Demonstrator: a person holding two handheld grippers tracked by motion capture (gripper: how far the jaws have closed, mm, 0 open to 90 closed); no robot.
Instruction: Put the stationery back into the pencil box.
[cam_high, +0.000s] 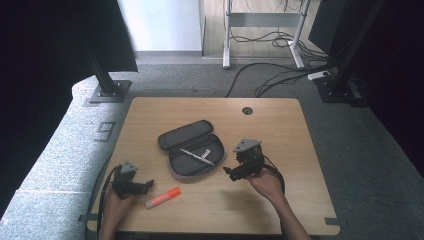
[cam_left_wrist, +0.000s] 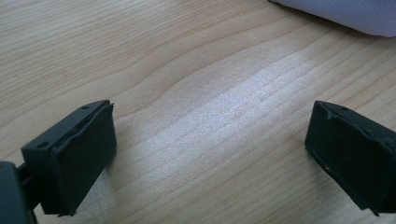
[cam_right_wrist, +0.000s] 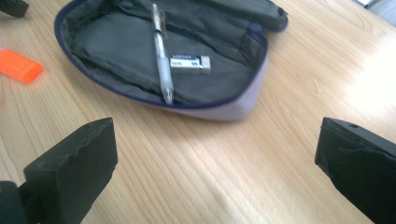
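An open grey pencil case (cam_high: 191, 148) lies in the middle of the wooden table (cam_high: 280, 130). Inside it rest a clear pen (cam_right_wrist: 162, 56) and a small white eraser (cam_right_wrist: 190, 64). An orange highlighter (cam_high: 163, 197) lies on the table near the front left, just right of my left gripper (cam_high: 148, 185). That gripper is open over bare wood, its jaws wide apart in the left gripper view. My right gripper (cam_high: 228, 173) is open too, held just right of the case with nothing between its jaws. The case (cam_right_wrist: 163, 56) lies beyond them.
A round cable hole (cam_high: 247, 110) sits near the table's far edge. Beyond the table are grey carpet, desk legs (cam_high: 227, 35) and loose cables (cam_high: 280, 75). Black frame posts (cam_high: 102, 75) stand at the far left and right.
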